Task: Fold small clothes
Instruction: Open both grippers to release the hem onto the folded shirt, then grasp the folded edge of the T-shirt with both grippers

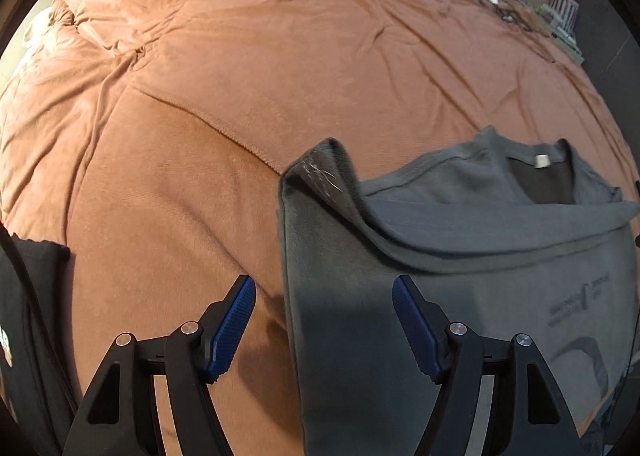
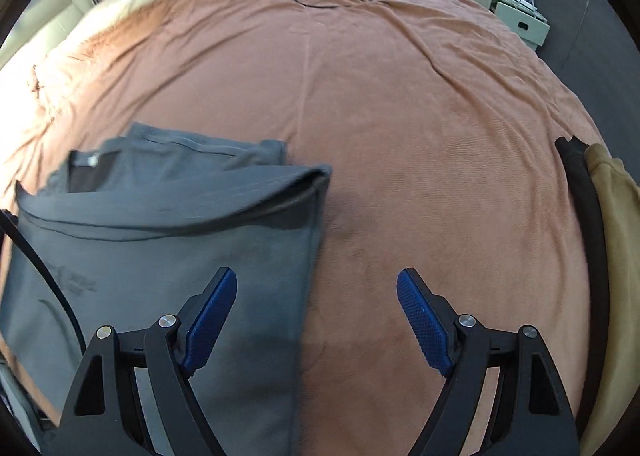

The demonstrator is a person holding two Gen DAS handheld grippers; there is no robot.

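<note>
Here, folded grey shirt [image 1: 460,276] on blanket [image 1: 200,115]

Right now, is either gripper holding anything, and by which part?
Nothing is held. Left gripper and right gripper are open above the grey T-shirt.

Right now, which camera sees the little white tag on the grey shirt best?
The left wrist view: the tag shows sharp inside the grey shirt collar. The right wrist view shows it smaller and blurrier, near the picture's left edge.
</note>
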